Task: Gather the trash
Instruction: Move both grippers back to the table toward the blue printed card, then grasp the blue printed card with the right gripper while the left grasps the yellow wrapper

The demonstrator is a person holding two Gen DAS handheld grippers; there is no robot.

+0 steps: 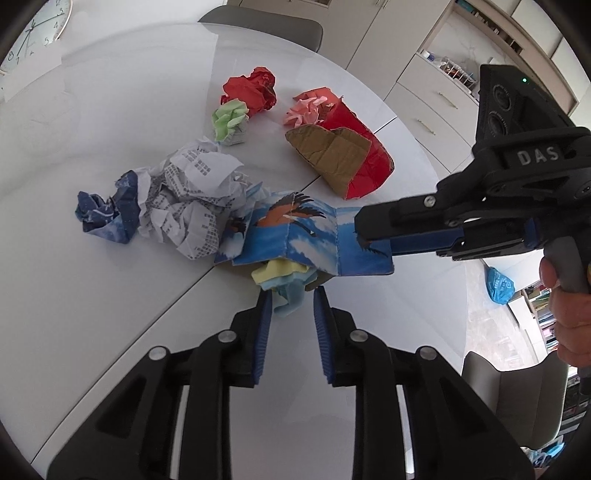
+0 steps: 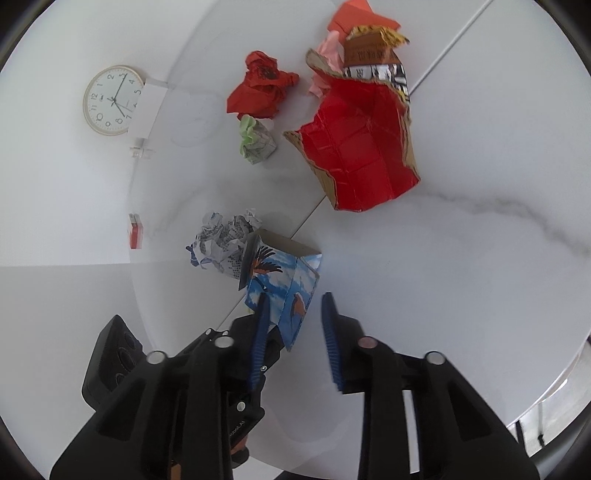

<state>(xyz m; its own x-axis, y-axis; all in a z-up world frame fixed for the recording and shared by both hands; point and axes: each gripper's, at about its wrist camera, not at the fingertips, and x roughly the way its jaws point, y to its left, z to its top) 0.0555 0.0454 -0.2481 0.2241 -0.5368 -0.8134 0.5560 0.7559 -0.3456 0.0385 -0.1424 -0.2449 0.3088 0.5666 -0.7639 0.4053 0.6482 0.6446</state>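
Observation:
Crumpled trash lies on the white table point(image 1: 110, 332). My left gripper point(image 1: 292, 295) has its jaws narrowed on a pale blue and yellow paper wad point(image 1: 290, 291) that sticks out from under a blue bird-print carton point(image 1: 314, 236). My right gripper point(image 2: 295, 298) reaches in from the right in the left wrist view, where it point(image 1: 371, 236) straddles that carton's right end. In the right wrist view the carton point(image 2: 284, 295) touches the left pad, and a gap shows before the right pad. Beyond lie a torn red carton point(image 1: 354, 162), red paper point(image 1: 251, 92), a green wad point(image 1: 227, 120) and printed paper point(image 1: 188, 206).
A pink wad point(image 1: 303, 112) lies by the red carton, and a dark blue scrap point(image 1: 107, 214) sits left of the printed paper. A grey chair back point(image 1: 266, 26) stands behind the table, with cabinets point(image 1: 424, 107) at the right. A hand point(image 1: 569, 317) holds the right gripper's handle.

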